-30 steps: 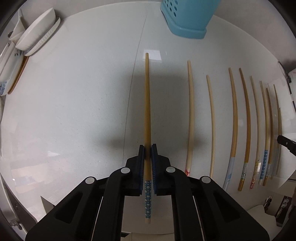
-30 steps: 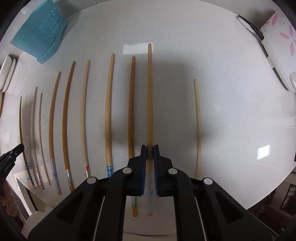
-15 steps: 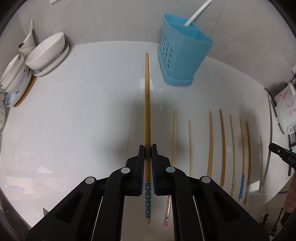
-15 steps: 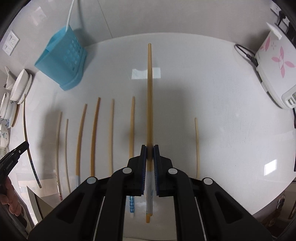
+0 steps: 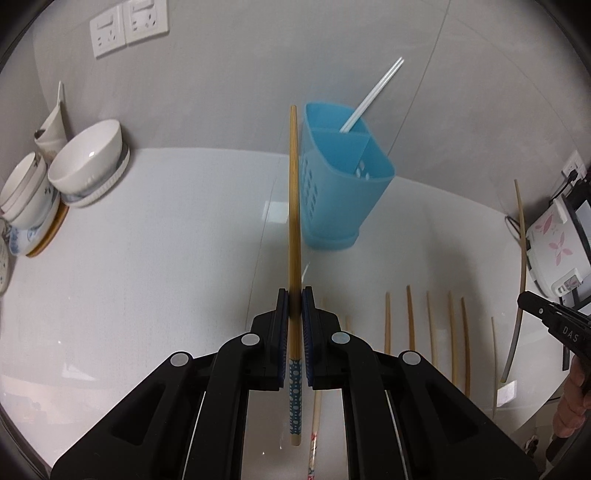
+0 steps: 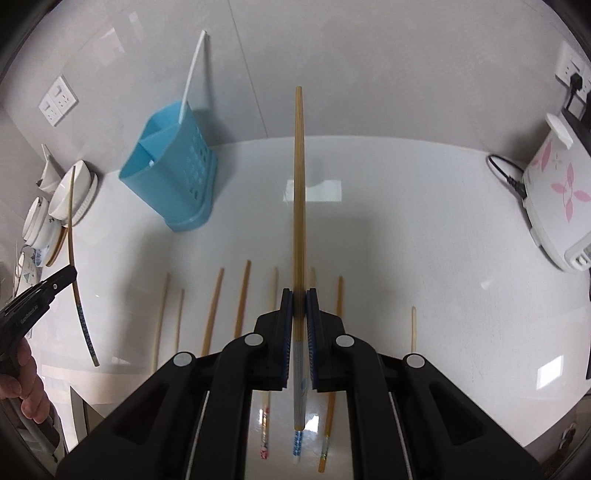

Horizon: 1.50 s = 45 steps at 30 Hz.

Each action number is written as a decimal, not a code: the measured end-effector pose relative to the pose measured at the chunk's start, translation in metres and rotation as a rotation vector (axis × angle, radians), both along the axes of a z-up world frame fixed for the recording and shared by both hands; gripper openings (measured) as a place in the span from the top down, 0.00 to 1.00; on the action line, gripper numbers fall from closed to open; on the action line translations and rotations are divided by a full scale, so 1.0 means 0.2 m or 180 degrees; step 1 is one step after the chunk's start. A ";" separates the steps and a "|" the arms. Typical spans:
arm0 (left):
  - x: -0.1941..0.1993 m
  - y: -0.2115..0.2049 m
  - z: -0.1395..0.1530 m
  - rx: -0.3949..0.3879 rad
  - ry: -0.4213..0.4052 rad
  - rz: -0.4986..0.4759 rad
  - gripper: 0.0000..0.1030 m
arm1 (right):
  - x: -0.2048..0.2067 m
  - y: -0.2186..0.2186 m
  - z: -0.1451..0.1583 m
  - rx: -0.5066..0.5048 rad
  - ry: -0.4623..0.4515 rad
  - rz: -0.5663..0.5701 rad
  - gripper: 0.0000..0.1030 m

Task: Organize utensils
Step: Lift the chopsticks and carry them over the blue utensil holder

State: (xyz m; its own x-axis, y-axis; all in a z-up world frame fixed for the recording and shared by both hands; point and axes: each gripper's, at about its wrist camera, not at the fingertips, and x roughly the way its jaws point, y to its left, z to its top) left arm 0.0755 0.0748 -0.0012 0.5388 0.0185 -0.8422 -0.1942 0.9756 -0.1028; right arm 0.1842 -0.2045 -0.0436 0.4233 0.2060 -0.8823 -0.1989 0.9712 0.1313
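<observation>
My left gripper (image 5: 294,295) is shut on a wooden chopstick with a blue dotted end (image 5: 293,221), held above the counter, its tip pointing at the blue utensil holder (image 5: 341,192). My right gripper (image 6: 299,297) is shut on a wooden chopstick with a pale grey end (image 6: 298,206), also lifted. The blue holder (image 6: 177,173) stands back left in the right wrist view, with a white straw-like stick (image 6: 192,74) in it. Several more chopsticks (image 6: 242,299) lie in a row on the white counter below both grippers. The other gripper shows at the edge of each view (image 5: 554,325).
Stacked white bowls and plates (image 5: 85,166) stand at the back left. A white appliance with pink flowers (image 6: 554,199) and its cord sit at the right. Wall sockets (image 5: 125,26) are on the grey wall behind the counter (image 5: 147,258).
Both grippers have risen and tilted up with their chopsticks. The row of chopsticks has dropped lower in view and the blue holder and wall have come into view.
</observation>
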 end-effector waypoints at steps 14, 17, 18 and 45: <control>0.24 -0.05 0.24 -0.0010 -0.0505 -0.0135 0.94 | 0.17 0.16 0.22 0.0300 -0.0397 0.0120 0.94; 0.28 -0.06 0.29 -0.0021 -0.0657 -0.0153 0.94 | 0.21 0.19 0.26 0.0366 -0.0480 0.0143 0.94; 0.30 -0.05 0.30 -0.0026 -0.0698 -0.0156 0.94 | 0.22 0.20 0.28 0.0388 -0.0505 0.0145 0.94; 0.68 -0.10 0.18 -0.0053 -0.1663 -0.0387 0.94 | 0.52 0.42 0.28 0.0616 -0.0750 0.0220 0.94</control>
